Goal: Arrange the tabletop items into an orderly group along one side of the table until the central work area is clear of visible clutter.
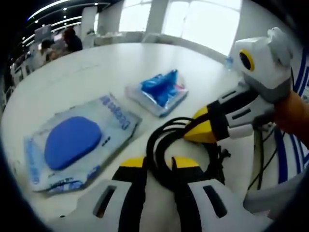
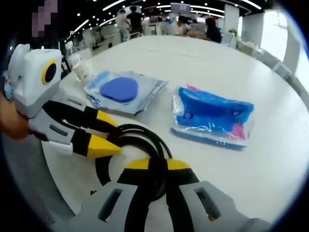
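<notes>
Cable (image 1: pixel 161 145), one black coil, is lying on the white table (image 1: pixel 96 67), both grippers pinching it: left gripper (image 1: pixel 158 163) and right gripper (image 2: pixel 153 164), jaws closing on its loops. Two plastic packets are resting beyond: blue-oval packet (image 1: pixel 77 140) and crumpled blue packet (image 1: pixel 161 89).
</notes>
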`<move>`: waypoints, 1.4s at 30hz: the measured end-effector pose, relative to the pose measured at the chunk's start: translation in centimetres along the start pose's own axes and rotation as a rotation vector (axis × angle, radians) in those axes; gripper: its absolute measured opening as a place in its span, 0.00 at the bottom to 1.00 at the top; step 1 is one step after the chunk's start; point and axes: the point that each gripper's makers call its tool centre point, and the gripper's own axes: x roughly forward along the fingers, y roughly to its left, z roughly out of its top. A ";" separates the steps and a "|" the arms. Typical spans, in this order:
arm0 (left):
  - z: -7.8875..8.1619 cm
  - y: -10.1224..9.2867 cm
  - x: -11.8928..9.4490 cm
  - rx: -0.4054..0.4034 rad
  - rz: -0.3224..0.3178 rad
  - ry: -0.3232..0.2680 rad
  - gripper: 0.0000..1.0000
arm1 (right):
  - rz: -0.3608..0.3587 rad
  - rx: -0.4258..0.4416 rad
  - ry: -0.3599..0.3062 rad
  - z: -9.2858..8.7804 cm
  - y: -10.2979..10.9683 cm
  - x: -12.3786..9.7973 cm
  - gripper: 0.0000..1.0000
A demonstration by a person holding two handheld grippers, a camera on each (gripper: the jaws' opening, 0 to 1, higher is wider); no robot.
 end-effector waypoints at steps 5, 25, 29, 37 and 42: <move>0.1 0.4 0.1 0.009 0.008 0.000 0.14 | -0.002 -0.005 0.004 0.0 -0.1 0.2 0.10; 0.4 0.5 0.5 0.007 0.007 -0.011 0.17 | -0.007 0.004 0.001 0.3 -0.8 0.7 0.10; 0.5 0.4 0.6 0.012 0.002 -0.012 0.18 | -0.009 0.009 0.001 0.2 -0.9 0.7 0.10; 0.4 0.4 0.5 0.013 0.000 -0.008 0.18 | -0.006 0.017 -0.001 0.3 -0.8 0.8 0.10; 0.8 0.3 0.4 0.028 -0.006 -0.022 0.21 | -0.012 0.021 -0.017 0.6 -0.8 0.6 0.11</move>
